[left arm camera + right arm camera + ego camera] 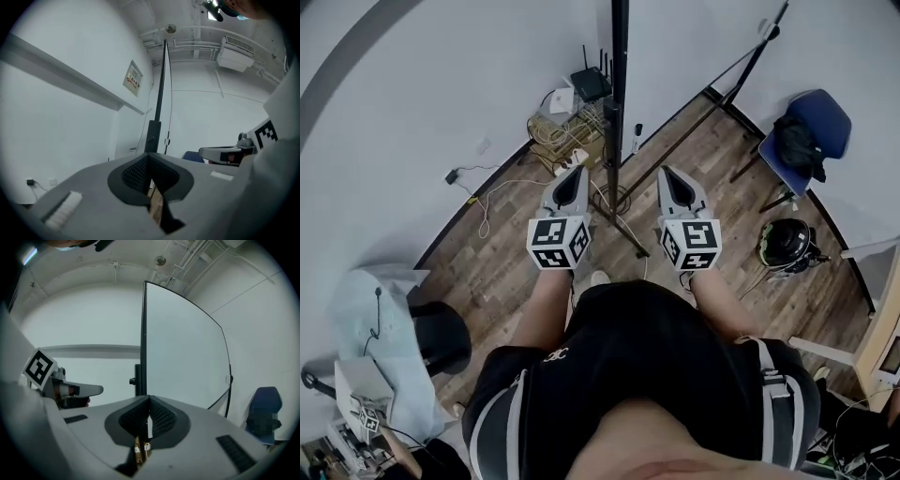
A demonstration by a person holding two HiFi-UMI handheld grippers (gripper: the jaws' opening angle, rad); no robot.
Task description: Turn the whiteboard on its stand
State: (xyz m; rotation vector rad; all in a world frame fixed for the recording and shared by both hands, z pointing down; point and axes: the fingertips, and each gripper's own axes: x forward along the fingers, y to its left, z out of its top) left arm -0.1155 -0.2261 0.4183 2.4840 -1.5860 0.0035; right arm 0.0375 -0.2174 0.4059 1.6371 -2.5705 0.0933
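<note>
Both grippers are up in front of the person, level w/ each other, one either side of the stand (612, 141). The L gripper (576, 172) is clenched, pads pressed together w/ nothing between them; the left gripper view (149, 163) shows only a sliver of floor under the closed tips. The R gripper (667, 172) is the same, jaws together and empty (148, 404). Neither touches the board. The whiteboard (620, 47) is upright on its stand and, in the head view, edge-on to the person as a thin dark line between the two grippers. From the R side its white face (185, 352) fills the space to the right of the dark frame edge. From the L side only the thin edge (162, 84) and the stand's pole (152, 136) show. The stand's legs spread over the wood floor (506, 253) just ahead of the person's feet. Against the wall behind are a router (592, 84) and a crate of cables (565, 131) – a blue chair (816, 122) and a dark helmet (785, 242) are off to the right.
</note>
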